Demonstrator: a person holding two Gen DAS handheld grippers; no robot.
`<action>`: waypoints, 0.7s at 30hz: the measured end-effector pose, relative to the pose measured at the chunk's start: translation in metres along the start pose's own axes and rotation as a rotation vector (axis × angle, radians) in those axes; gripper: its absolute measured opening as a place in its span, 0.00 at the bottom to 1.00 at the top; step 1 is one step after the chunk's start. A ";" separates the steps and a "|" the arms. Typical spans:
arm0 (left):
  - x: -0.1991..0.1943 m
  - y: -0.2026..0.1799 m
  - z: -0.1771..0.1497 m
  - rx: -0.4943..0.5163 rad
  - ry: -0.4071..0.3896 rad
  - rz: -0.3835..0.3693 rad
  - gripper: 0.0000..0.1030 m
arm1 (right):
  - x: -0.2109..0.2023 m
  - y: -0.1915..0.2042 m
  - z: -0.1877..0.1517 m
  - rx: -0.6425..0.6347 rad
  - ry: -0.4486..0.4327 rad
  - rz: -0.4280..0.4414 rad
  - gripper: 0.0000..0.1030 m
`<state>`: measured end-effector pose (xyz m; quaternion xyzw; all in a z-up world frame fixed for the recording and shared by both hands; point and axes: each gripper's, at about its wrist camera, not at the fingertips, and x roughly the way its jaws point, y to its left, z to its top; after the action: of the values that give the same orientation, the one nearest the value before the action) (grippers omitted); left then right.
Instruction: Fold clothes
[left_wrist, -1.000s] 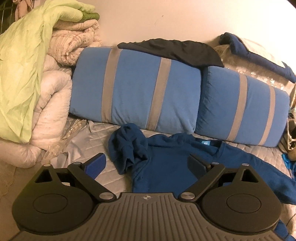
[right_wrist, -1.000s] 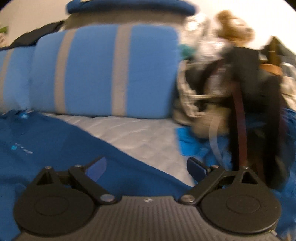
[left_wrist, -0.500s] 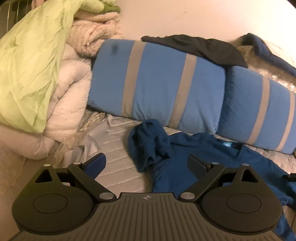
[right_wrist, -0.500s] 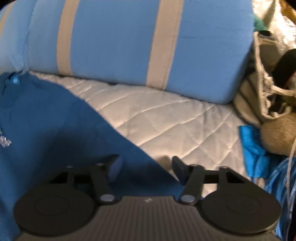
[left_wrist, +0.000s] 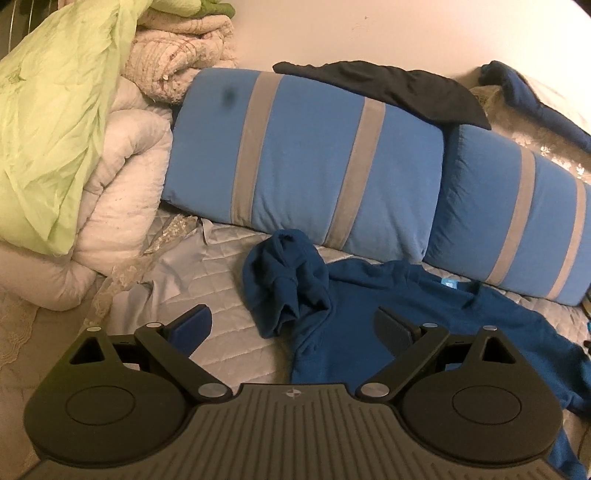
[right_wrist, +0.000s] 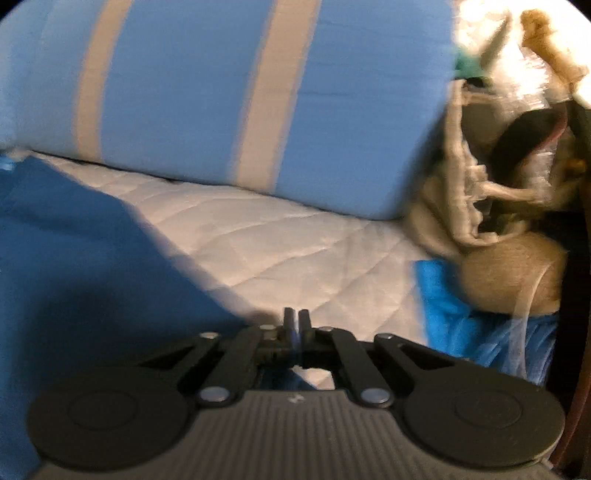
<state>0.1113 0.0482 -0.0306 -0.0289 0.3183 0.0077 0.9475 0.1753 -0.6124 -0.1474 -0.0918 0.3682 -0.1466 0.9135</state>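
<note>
A dark blue sweatshirt (left_wrist: 369, 306) lies spread on the quilted bed, its left sleeve bunched in a lump (left_wrist: 284, 277). My left gripper (left_wrist: 291, 328) is open and empty, hovering above that sleeve and the shirt's left shoulder. In the right wrist view the sweatshirt (right_wrist: 81, 258) fills the left side. My right gripper (right_wrist: 294, 325) is shut at the edge of its right sleeve; the blur hides whether cloth is pinched between the fingers.
Two blue pillows with grey stripes (left_wrist: 303, 162) lie along the wall, with a black garment (left_wrist: 388, 88) on top. Folded duvets and a green sheet (left_wrist: 55, 122) pile up at the left. A beige bag and clutter (right_wrist: 498, 206) sit at the bed's right.
My right gripper has closed from wide open to shut at the sleeve's edge. My left gripper stays open and has shifted slightly left, bringing the bunched sleeve toward centre.
</note>
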 end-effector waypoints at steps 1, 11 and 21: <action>-0.001 0.000 0.000 0.005 0.002 -0.004 0.94 | 0.005 -0.009 0.000 0.022 0.011 -0.051 0.00; 0.006 -0.003 -0.008 -0.004 0.028 -0.021 0.94 | -0.011 -0.042 -0.007 0.104 0.040 0.120 0.51; 0.002 0.001 -0.011 0.004 0.044 0.016 0.94 | 0.003 0.016 0.003 0.029 0.046 0.291 0.40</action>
<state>0.1064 0.0485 -0.0402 -0.0247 0.3392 0.0141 0.9403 0.1829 -0.5986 -0.1518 -0.0210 0.3964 -0.0201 0.9176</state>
